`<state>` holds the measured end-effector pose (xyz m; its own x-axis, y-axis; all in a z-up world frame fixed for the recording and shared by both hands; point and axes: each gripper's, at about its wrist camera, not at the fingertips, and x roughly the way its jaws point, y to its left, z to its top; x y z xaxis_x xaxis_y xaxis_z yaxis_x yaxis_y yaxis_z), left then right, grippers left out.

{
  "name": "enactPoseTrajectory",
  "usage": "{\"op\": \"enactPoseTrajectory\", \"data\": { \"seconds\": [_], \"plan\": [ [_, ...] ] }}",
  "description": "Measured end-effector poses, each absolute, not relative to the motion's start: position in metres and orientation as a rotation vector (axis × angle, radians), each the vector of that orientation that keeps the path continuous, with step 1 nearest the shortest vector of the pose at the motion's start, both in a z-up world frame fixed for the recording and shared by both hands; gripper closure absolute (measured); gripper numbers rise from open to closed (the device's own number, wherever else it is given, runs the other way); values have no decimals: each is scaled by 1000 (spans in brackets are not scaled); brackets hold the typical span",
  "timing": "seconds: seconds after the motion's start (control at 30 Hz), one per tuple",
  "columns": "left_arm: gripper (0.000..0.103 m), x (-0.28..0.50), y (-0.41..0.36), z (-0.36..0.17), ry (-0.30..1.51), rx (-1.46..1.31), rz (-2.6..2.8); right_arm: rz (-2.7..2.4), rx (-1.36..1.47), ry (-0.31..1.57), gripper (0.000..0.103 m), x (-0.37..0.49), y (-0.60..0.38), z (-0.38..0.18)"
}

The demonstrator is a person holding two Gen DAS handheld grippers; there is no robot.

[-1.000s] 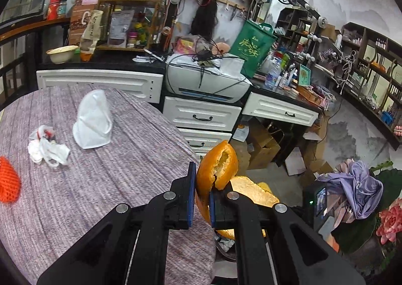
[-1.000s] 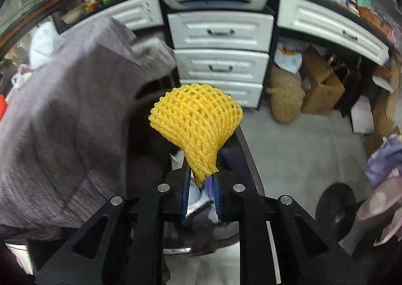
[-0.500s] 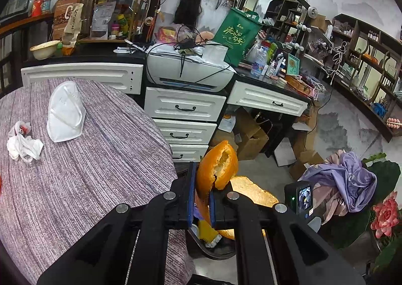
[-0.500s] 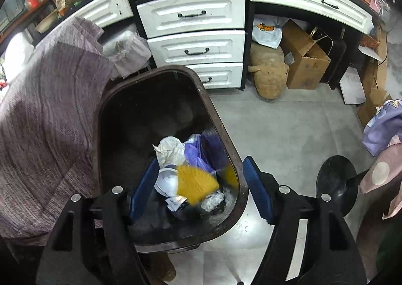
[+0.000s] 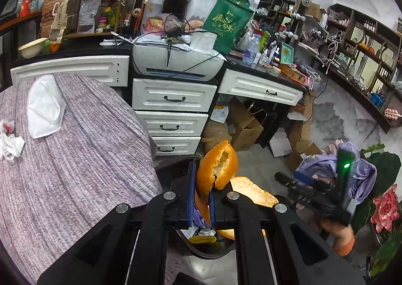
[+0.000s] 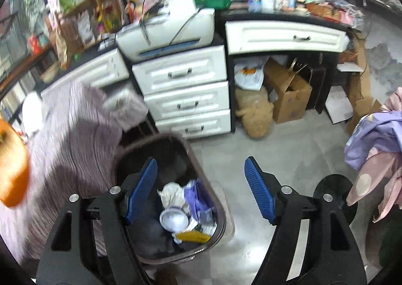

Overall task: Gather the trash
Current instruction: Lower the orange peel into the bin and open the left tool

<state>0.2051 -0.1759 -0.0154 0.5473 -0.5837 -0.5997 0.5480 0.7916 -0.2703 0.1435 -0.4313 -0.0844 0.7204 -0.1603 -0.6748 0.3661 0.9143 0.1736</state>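
- A curled piece of orange citrus peel (image 5: 217, 168) is clamped between the blue pads of the left gripper (image 5: 201, 200); the jaws are closed tight on it, and the peel stands up above the fingertips; a second, paler flap of the peel is seen just right of the jaws
- Below and just beyond the left fingertips, a dark brown plastic waste bin (image 5: 201, 251) is seen on the floor, with scraps inside it
- The right gripper (image 6: 201, 189) is held above the same dark brown bin (image 6: 221, 222); its jaws are opening, and nothing is between the blue ribbed pads (image 6: 258, 192)
- Under the right gripper's left finger, crumpled white paper, a purple wrapper, a round white lid and a yellow foam fruit net (image 6: 192, 236) are seen lying in the bin
- To the left of the left gripper, a white folded face mask (image 5: 46, 107) and a crumpled white wrapper (image 5: 10, 143) are left on the table covered with a purple-grey woven cloth (image 5: 83, 169); both lie well apart from the jaws
- White drawers (image 6: 186, 98) are seen ahead of both grippers, beyond the bin
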Motion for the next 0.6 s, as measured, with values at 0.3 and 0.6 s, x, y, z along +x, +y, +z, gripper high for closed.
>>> {"op": "enactPoseTrajectory", "data": {
  "seconds": [0.3,0.6],
  "plan": [
    [94,212,-224,-46,802,37,-715,-301,337,625,30,127,-446,-54],
    [94,219,-258,-78,865,127,-724,-299,361,637,30,125,-453,-60]
  ]
}}
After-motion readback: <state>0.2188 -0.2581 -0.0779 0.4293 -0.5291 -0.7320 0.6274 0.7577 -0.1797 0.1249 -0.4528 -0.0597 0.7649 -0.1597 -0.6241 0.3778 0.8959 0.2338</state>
